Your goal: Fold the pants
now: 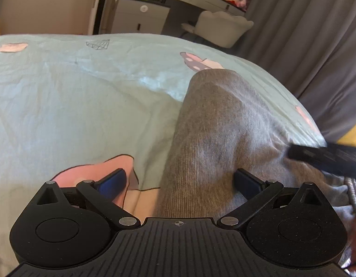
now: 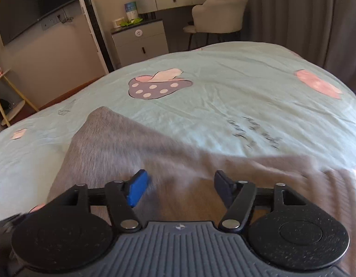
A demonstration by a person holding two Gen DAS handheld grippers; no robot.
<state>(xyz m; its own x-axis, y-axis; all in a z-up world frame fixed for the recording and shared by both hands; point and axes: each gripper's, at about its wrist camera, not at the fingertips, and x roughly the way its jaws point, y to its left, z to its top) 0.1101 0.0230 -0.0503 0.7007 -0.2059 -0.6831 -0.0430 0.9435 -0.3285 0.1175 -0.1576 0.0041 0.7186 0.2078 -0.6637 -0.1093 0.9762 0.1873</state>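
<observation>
Grey ribbed pants (image 1: 214, 133) lie on a mint bedsheet (image 1: 74, 97), one leg running away from me toward the bed's far side. My left gripper (image 1: 180, 181) is open, low over the near part of the leg, its right finger touching the cloth. The right gripper's black body (image 1: 327, 154) shows blurred at the right edge there. In the right wrist view the pants (image 2: 122, 145) spread under my right gripper (image 2: 180, 184), which is open just above the fabric. The waistband part (image 1: 348, 191) bunches at the far right.
The bedsheet (image 2: 224, 101) has pink and purple cartoon prints. Beyond the bed stand a grey dresser (image 2: 141, 41), a white chair (image 2: 219, 16), a vanity desk and grey curtains (image 1: 304, 34). A tower fan (image 2: 92, 30) stands by the wall.
</observation>
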